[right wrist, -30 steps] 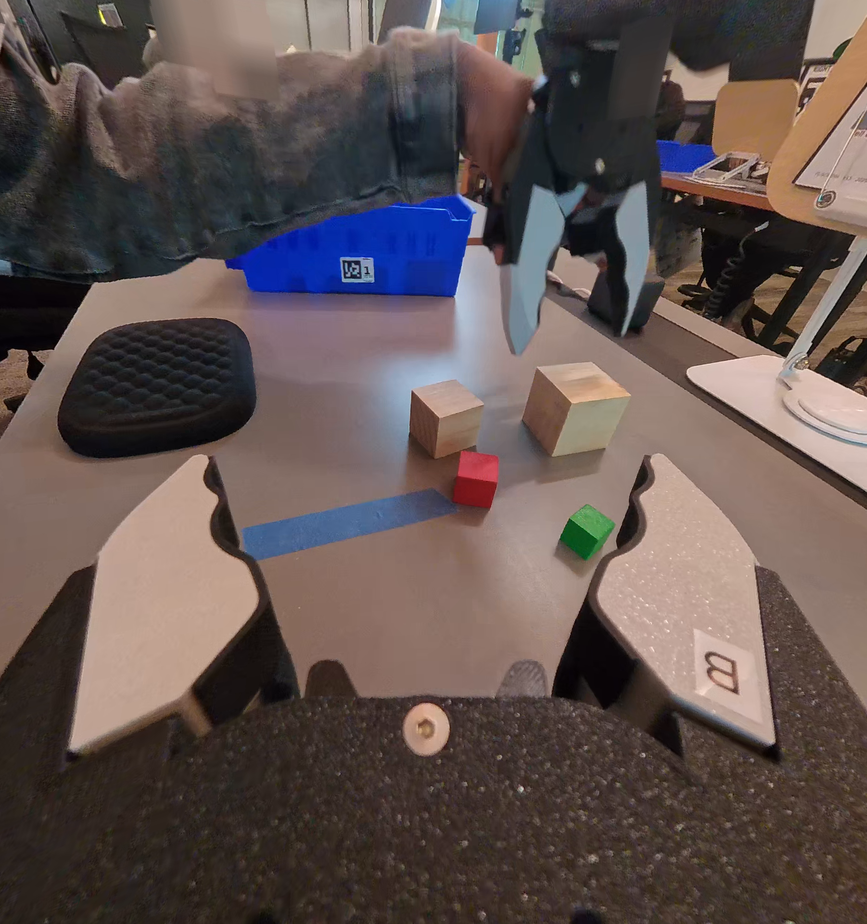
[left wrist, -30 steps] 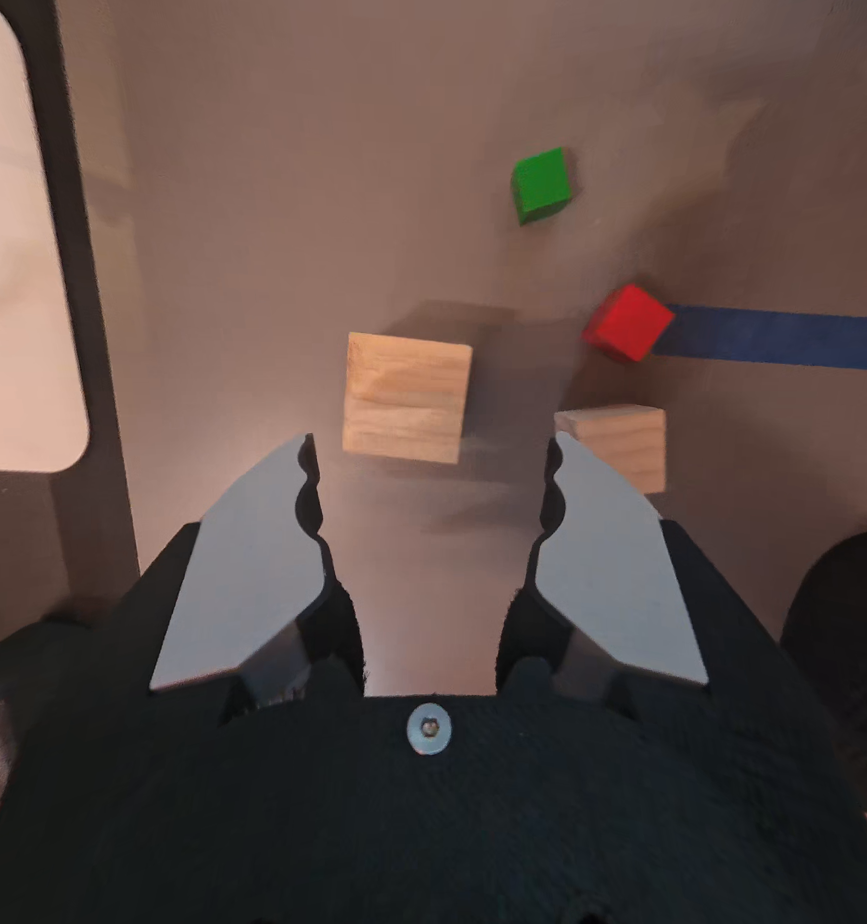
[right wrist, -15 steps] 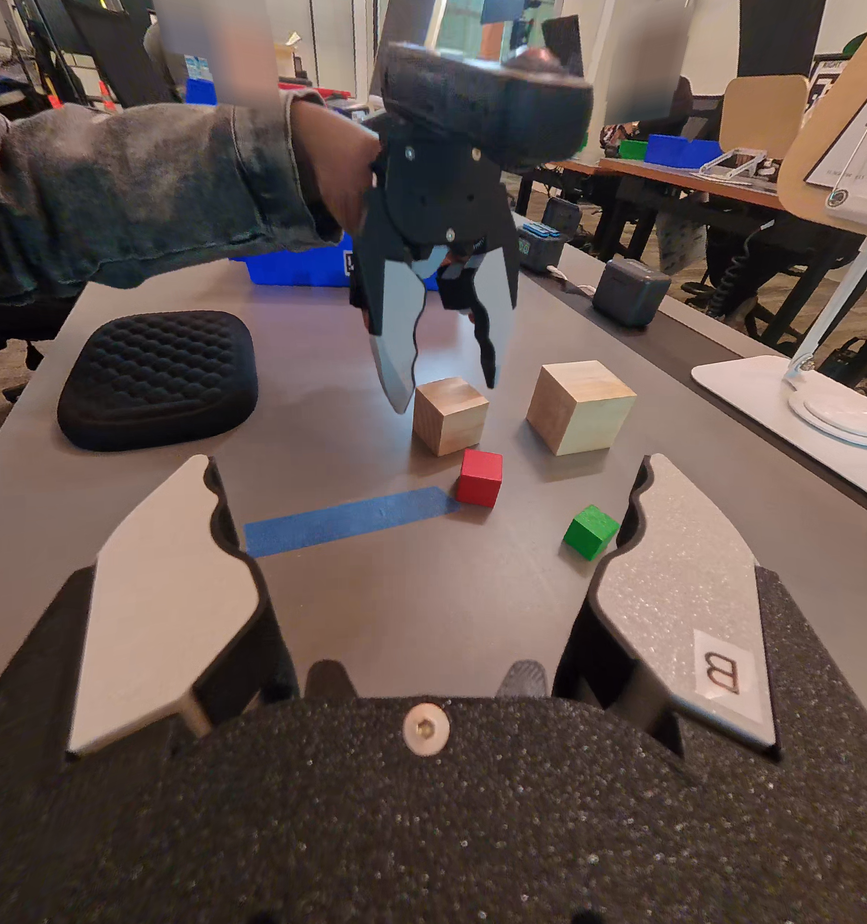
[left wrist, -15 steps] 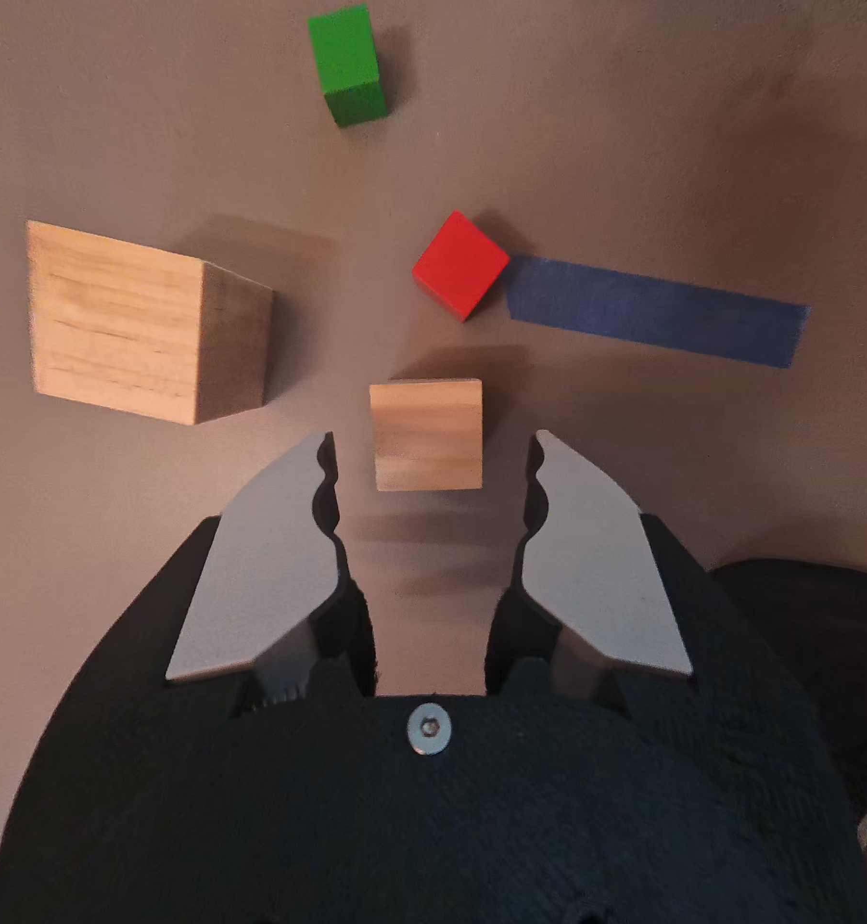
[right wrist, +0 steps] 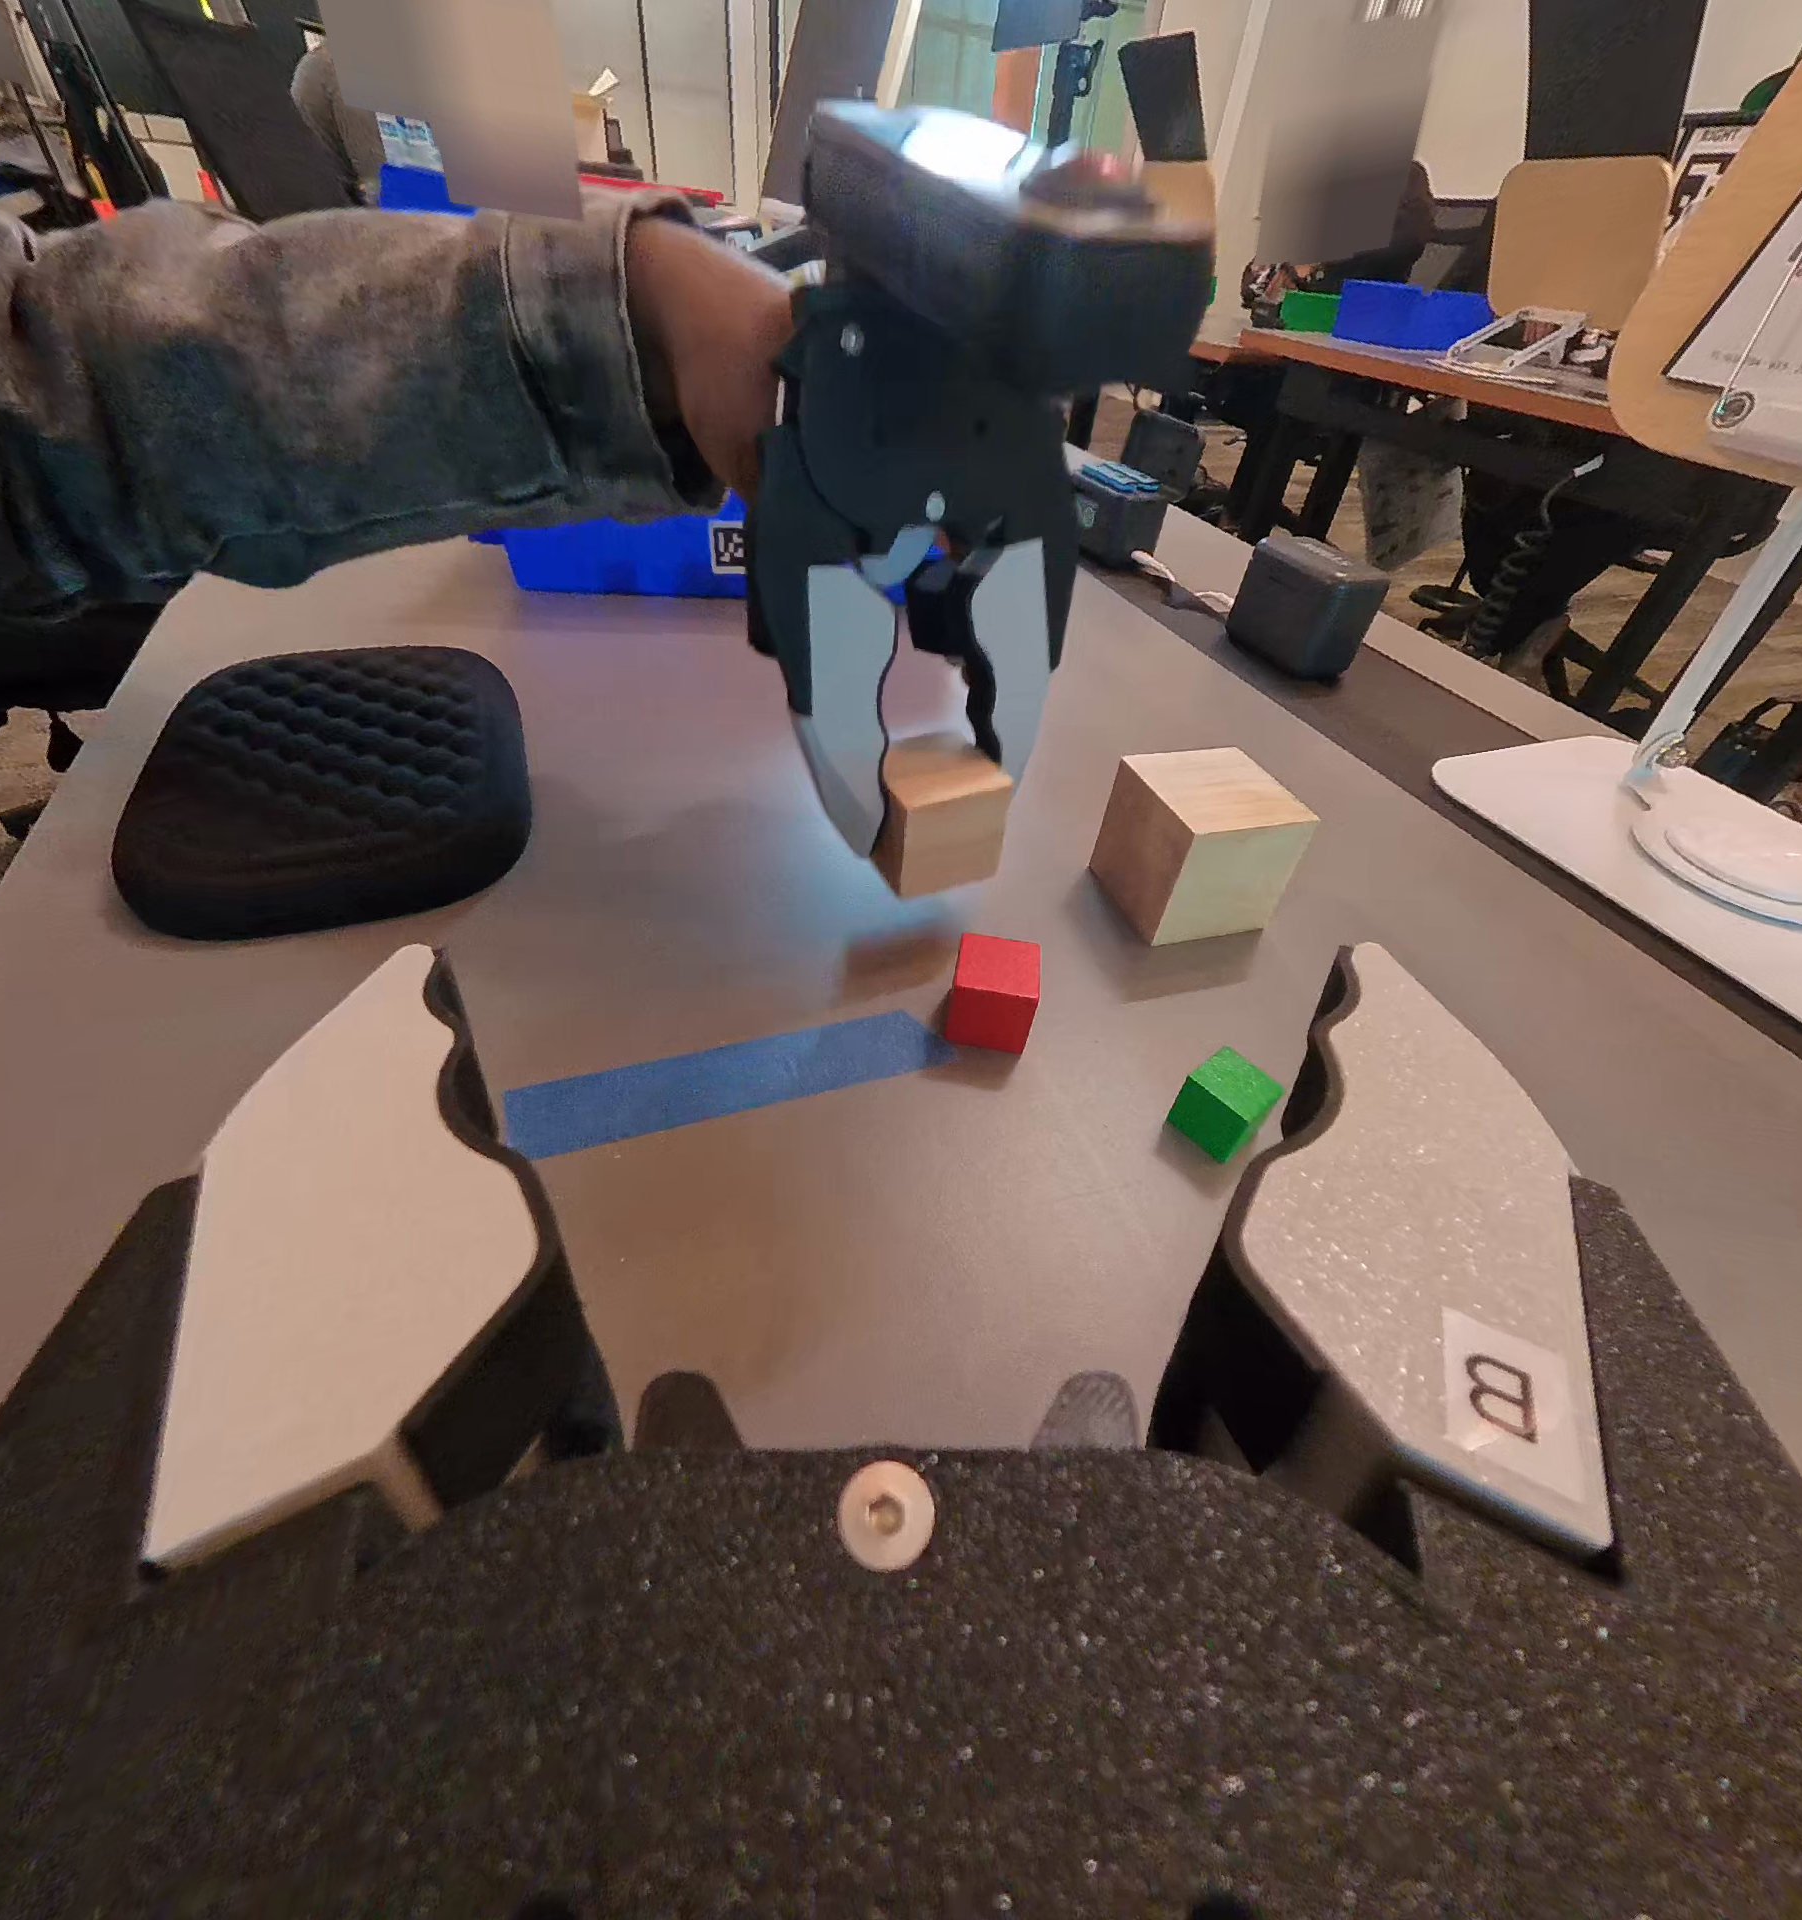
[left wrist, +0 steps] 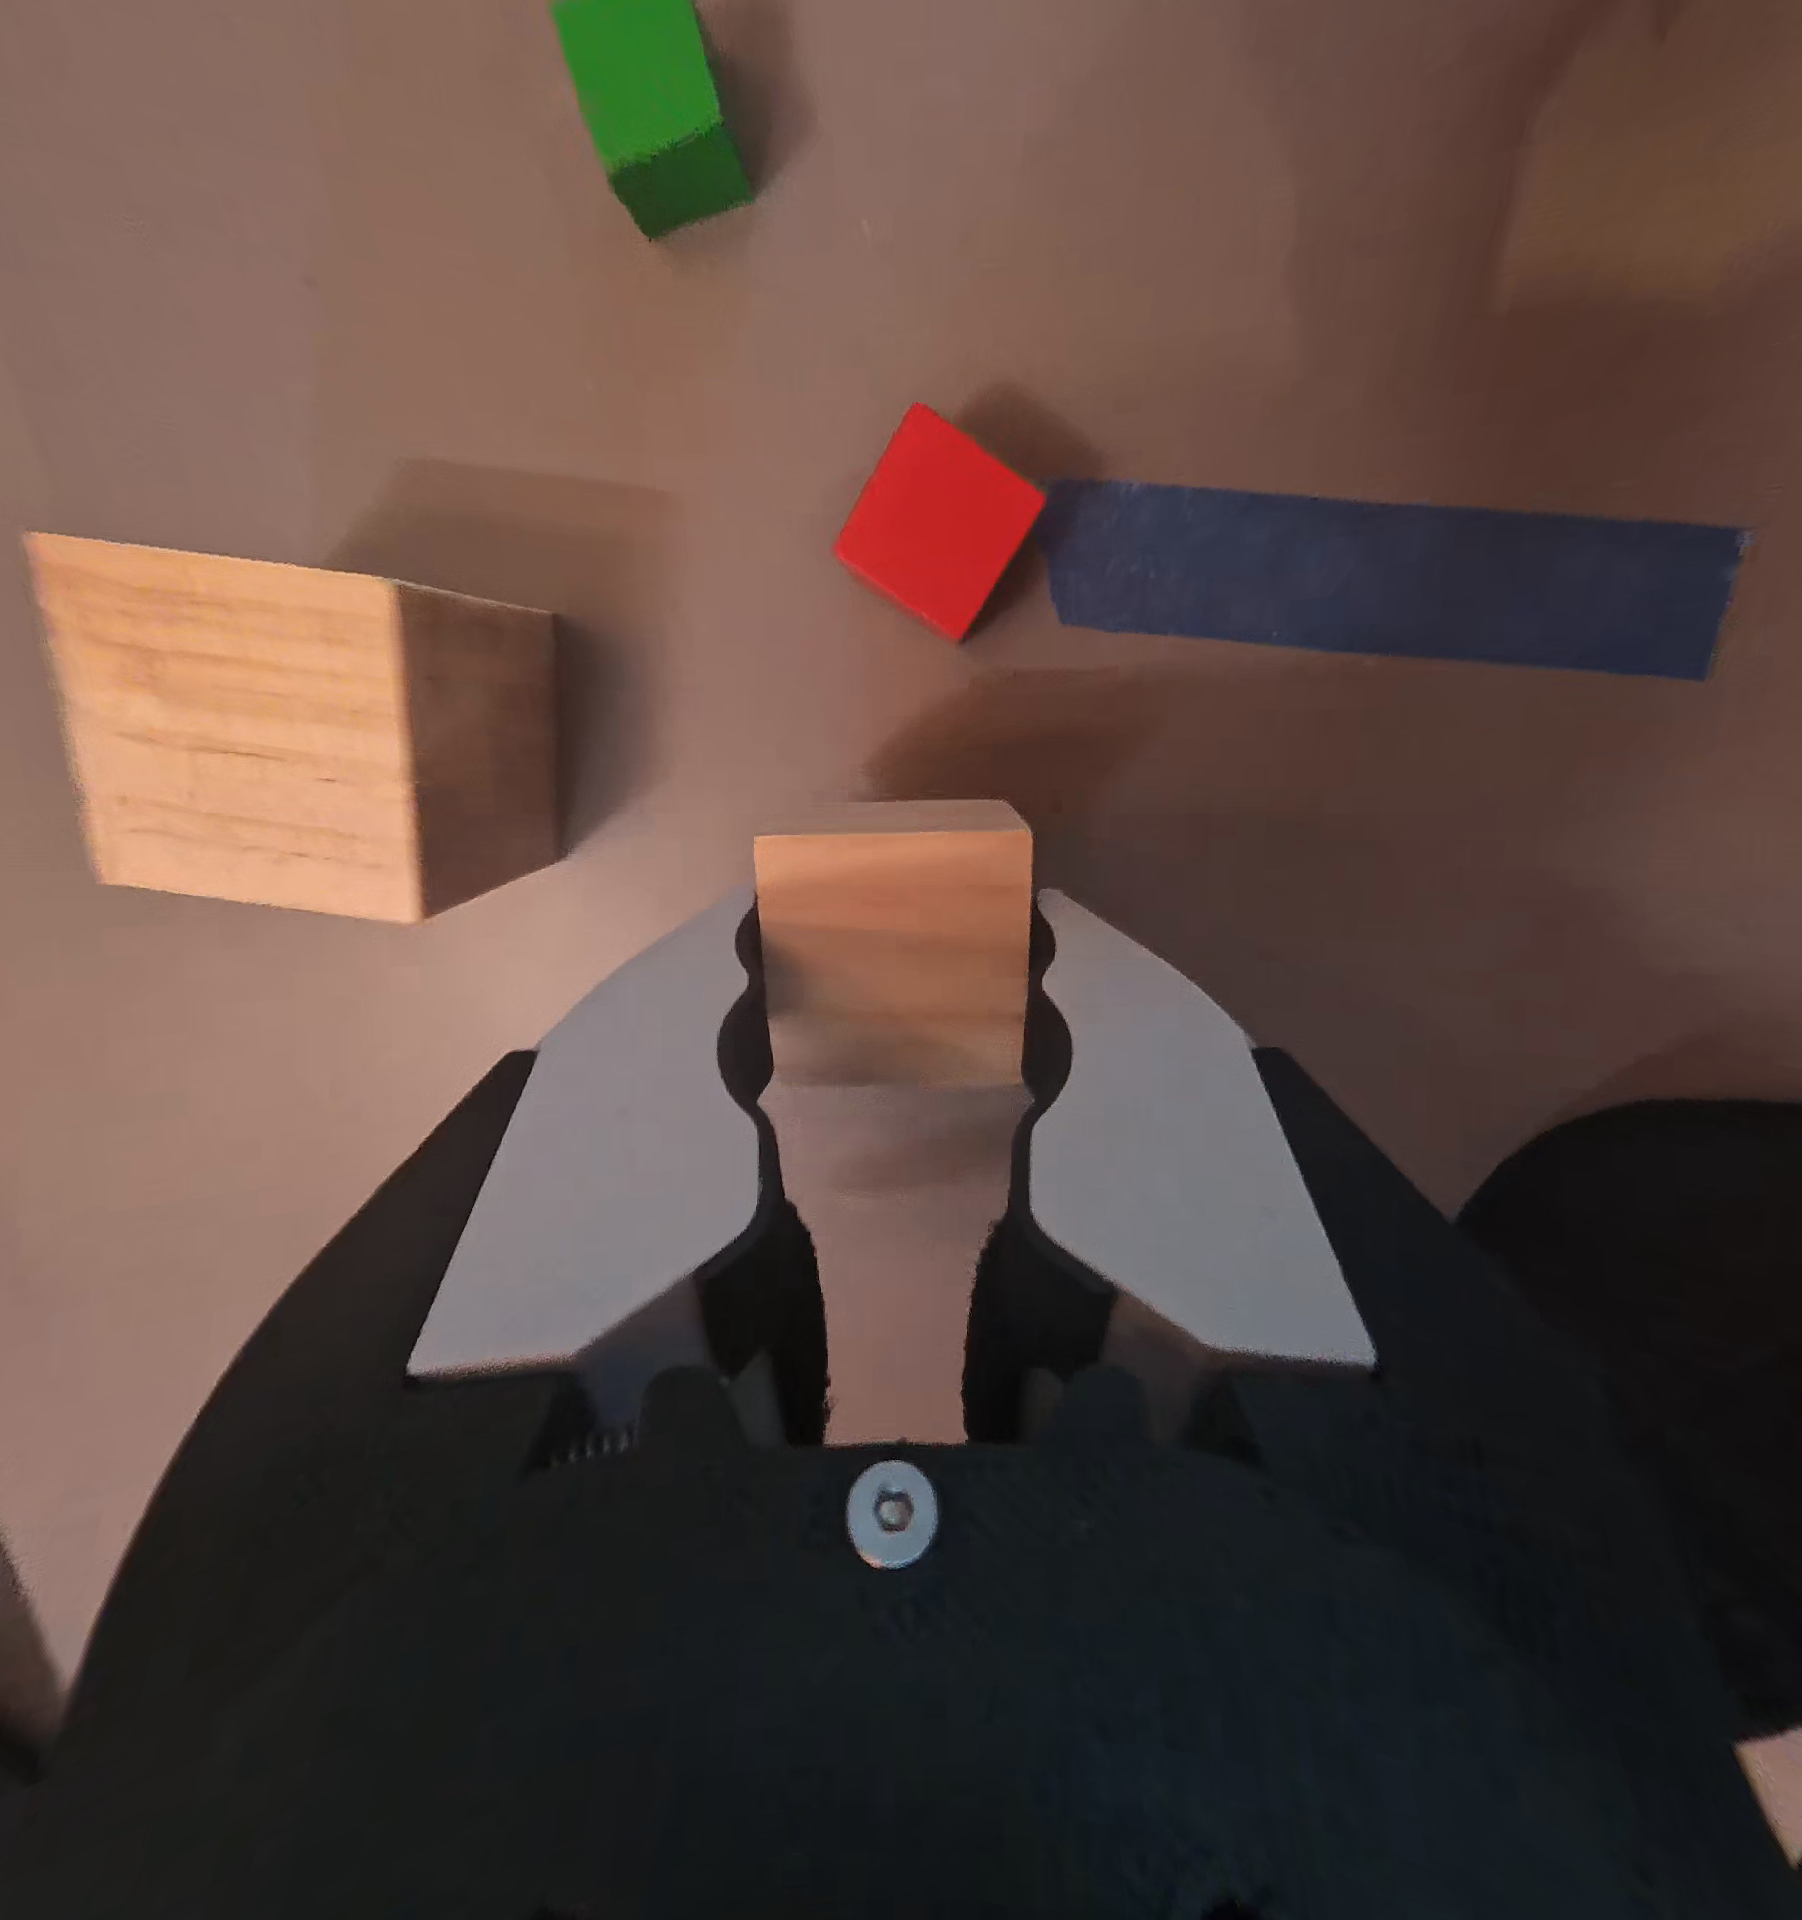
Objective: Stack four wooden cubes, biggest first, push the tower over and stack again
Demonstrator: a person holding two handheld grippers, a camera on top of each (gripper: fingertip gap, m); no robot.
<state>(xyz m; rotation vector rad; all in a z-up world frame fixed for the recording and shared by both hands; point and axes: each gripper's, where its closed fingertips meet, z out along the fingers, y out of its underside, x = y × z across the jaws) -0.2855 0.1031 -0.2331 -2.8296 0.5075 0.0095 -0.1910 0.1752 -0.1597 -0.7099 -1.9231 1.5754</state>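
A grey table [right wrist: 668,1247] in a busy workroom carries your work, with more desks and blue bins behind. Your left hand-held gripper [right wrist: 928,790] hangs above it, clamped on the mid-sized plain wooden cube [left wrist: 892,940], both pads pressed flat against its sides; in the right wrist view that cube [right wrist: 944,826] is clear of the table, with its shadow lying beneath it. Just to one side stands the biggest cube [right wrist: 1198,842], alone on the table and with nothing on top, so you appear to be at the second step of a stack: base in place, second cube in the air. Beyond it, the red cube [right wrist: 992,992] sits touching the end of a strip of blue tape [right wrist: 720,1081], and the small green cube [right wrist: 1221,1103] lies apart, near your right hand-held gripper [right wrist: 886,1091], which waits low over the table with its jaws spread wide and nothing between them. A black padded rest [right wrist: 320,790] lies off to the far side. Next, you need to carry the held cube over the biggest one, square its faces to the base, lower until it seats, then let go without dragging it sideways. Red looks next, green last.
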